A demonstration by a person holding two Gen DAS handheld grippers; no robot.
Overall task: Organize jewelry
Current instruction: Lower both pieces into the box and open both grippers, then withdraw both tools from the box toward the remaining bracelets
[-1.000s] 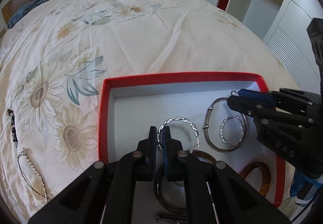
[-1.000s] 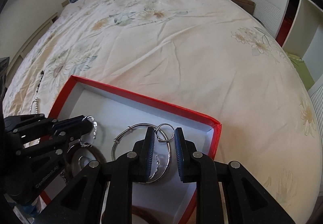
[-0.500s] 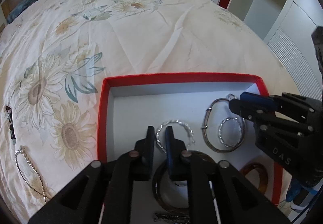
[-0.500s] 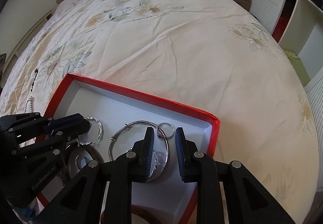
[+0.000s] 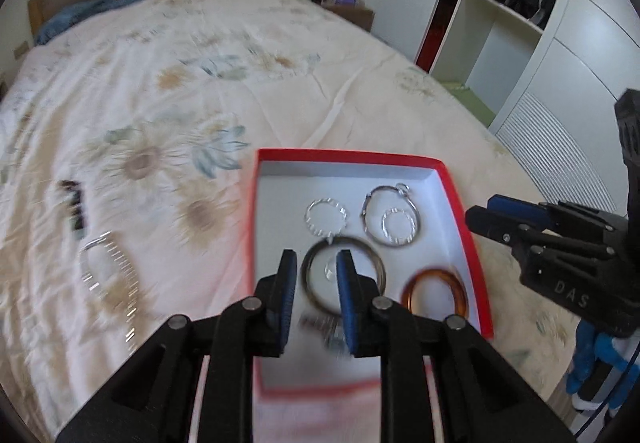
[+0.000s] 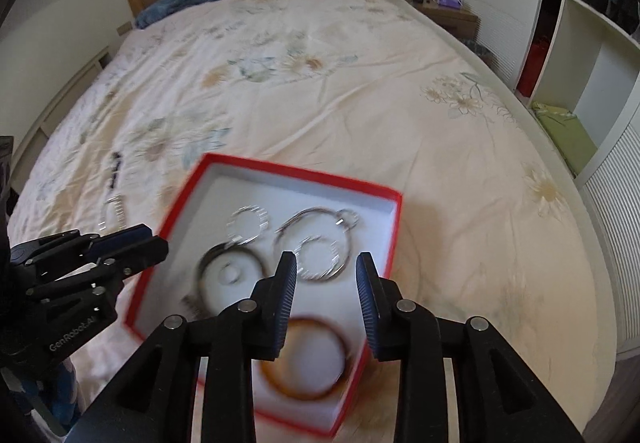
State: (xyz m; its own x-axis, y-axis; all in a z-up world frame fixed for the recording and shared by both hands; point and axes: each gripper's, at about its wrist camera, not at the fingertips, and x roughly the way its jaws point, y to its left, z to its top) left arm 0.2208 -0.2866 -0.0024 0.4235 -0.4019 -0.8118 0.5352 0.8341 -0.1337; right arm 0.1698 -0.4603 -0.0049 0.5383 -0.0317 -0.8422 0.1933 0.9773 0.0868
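We hold the left gripper point(image 5: 316, 275) & right gripper point(image 6: 326, 275) above the red box point(image 5: 454, 195) on the floral bedspread point(image 5: 200, 83); both jaws parting, nothing btwn. Inside: twisted silver bangle point(image 5: 325, 218) at 12 o'clock, amber bangle point(image 5: 434, 293) at 4.

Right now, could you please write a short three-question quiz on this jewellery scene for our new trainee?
1. True or false: the amber-brown resin bangle lies inside the red-rimmed white cardboard box.
2. How many twisted silver hoops lie in the box?
3. What is between the jaws of the left gripper and right gripper: A) a hoop, B) a chain, C) nothing?

Key: 1 true; 2 two; 3 C, both are opening with nothing between them.
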